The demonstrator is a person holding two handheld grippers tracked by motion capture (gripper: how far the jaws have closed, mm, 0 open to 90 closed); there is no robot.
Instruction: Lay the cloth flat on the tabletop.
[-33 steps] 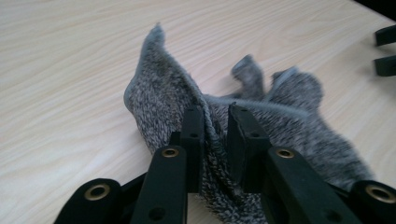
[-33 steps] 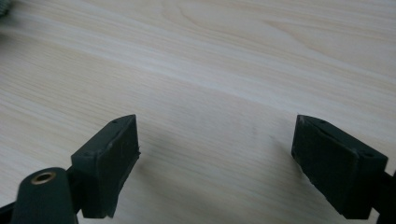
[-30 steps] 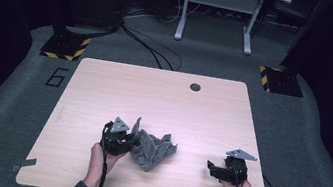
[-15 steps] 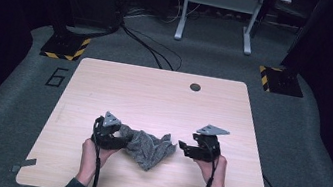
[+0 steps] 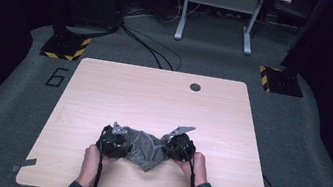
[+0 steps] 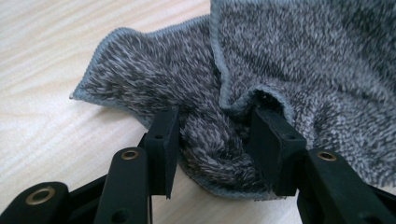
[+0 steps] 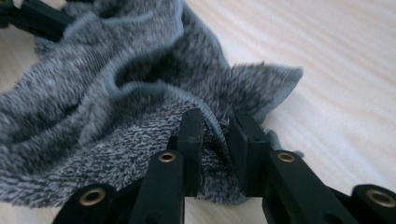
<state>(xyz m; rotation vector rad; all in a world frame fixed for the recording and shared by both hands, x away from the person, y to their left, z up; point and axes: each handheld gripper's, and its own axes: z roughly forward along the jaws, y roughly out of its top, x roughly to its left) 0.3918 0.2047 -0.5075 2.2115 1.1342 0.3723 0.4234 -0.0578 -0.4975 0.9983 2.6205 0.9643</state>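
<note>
A crumpled grey fleecy cloth lies near the front middle of the wooden table. My left gripper is at its left side. In the left gripper view the cloth bulges in a thick fold between the jaws, and my left gripper is shut on that fold. My right gripper is at the cloth's right side. In the right gripper view the cloth has a hemmed edge pinched in the narrow gap of my right gripper, which is shut on it.
A round dark grommet sits at the table's far edge. Two yellow-and-black striped bases stand on the grey floor behind the table, with cables and a metal frame beyond. Bare wood stretches past the cloth.
My right gripper has travelled left from the table's right front area to the cloth and closed on its edge. My left gripper has stayed at the cloth's left side.
</note>
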